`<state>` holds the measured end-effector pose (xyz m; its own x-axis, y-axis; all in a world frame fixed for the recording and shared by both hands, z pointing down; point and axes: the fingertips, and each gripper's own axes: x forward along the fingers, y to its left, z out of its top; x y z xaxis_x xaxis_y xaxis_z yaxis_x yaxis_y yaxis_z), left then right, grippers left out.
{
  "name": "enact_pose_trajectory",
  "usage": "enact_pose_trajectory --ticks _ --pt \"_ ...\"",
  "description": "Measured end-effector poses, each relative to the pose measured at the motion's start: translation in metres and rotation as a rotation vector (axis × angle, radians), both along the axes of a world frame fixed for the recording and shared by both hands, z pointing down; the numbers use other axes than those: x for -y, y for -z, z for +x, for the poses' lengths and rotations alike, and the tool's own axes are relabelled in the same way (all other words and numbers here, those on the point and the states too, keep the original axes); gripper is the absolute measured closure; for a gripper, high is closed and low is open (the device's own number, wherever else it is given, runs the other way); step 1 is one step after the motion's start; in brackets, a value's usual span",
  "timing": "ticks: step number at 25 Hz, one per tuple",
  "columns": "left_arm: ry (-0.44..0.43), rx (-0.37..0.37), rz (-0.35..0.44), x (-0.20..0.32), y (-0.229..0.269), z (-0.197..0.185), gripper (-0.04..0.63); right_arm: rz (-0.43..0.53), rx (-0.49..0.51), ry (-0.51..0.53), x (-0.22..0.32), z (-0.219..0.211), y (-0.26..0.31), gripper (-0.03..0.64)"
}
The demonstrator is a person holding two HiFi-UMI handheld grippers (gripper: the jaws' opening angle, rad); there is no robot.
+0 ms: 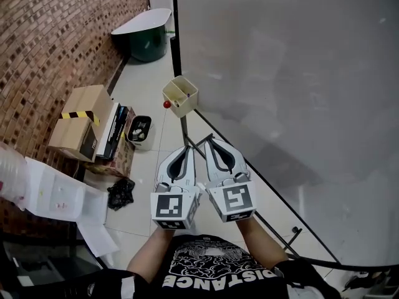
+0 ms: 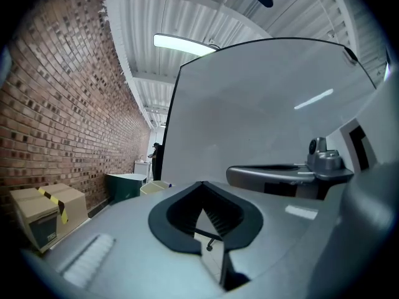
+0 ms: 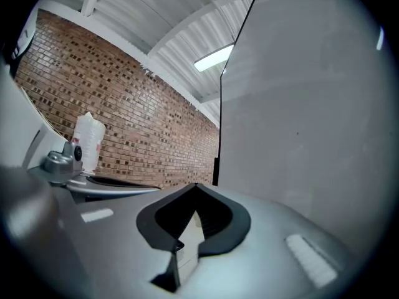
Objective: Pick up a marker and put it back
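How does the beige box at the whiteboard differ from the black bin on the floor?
The beige box is pale and sits at the whiteboard's edge; the black bin is dark and stands on the floor by cardboard boxes. Both are open-topped.

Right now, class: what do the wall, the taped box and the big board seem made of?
Wall: brick, matte red-brown, mortar lines show. Taped box: cardboard, dull tan, folded flaps. Board: smooth pale grey panel, slight sheen in the left gripper view; probably coated whiteboard.
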<state>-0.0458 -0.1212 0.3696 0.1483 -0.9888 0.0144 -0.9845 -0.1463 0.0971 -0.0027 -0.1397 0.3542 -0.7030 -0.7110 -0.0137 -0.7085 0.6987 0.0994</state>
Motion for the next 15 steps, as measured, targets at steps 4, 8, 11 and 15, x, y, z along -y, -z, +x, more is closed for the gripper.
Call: enact_pose_trajectory --ticks 4,8,11,15 --pt "0.032 0.002 0.009 -0.03 0.005 0.011 0.589 -0.007 0.021 0.012 -0.034 0.014 0.002 0.617" --pt "0.007 0.017 0.021 -0.053 0.002 0.024 0.589 -0.017 0.03 0.015 -0.059 0.024 -0.002 0.617" --pt "0.005 0.017 0.001 -0.069 0.0 0.031 0.589 -0.024 0.033 0.015 -0.074 0.03 -0.004 0.617" --pt "-0.009 0.021 -0.002 -0.081 0.0 0.038 0.589 -0.031 0.028 0.008 -0.087 0.035 -0.005 0.617"
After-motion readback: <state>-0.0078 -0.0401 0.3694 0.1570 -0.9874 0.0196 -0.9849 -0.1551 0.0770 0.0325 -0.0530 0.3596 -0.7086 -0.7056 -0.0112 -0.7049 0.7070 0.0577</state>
